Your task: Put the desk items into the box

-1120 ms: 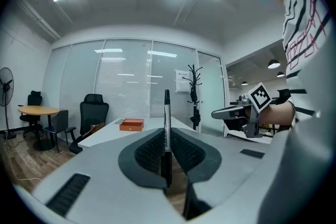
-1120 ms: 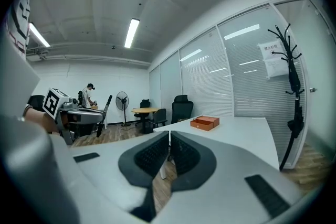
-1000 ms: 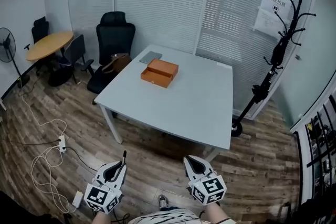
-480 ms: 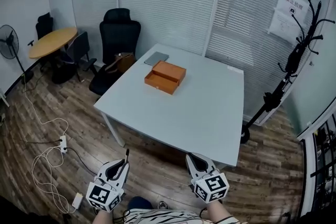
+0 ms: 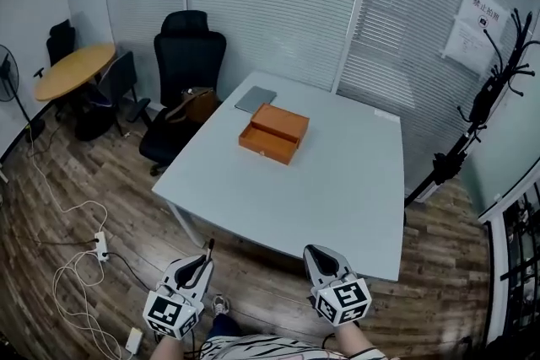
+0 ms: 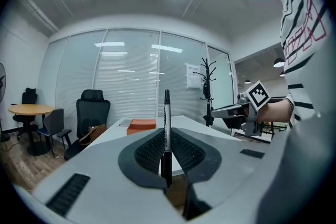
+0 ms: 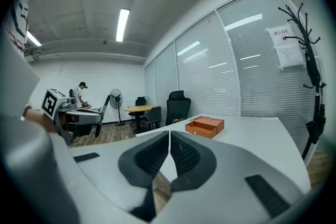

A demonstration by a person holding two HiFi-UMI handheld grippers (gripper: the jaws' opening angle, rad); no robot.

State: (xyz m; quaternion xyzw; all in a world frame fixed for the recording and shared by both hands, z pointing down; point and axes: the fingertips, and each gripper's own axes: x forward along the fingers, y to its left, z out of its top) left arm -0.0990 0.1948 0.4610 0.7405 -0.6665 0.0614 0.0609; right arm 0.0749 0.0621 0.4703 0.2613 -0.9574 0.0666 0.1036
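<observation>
An open orange box [image 5: 274, 133] lies toward the far side of the white desk [image 5: 337, 198], with a flat grey item [image 5: 256, 99] just behind it. My left gripper [image 5: 202, 263] is short of the desk's near edge, shut on a black pen [image 6: 167, 107] that stands upright between its pads. The pen's tip [image 5: 208, 247] pokes above the jaws. My right gripper [image 5: 315, 254] hovers at the desk's near edge, shut, with nothing in it. The box [image 7: 206, 126] also shows ahead in the right gripper view.
A black office chair [image 5: 187, 63] with a brown bag [image 5: 196, 104] stands at the desk's left. A round wooden table [image 5: 74, 70] and a fan [image 5: 8, 72] are further left. A coat stand [image 5: 481, 114] is at the right. Cables and a power strip [image 5: 101, 244] lie on the floor.
Both grippers and the view have moved forward toward the desk, so its near edge lies closer. The pen stays clamped in the left gripper; the right stays shut.
</observation>
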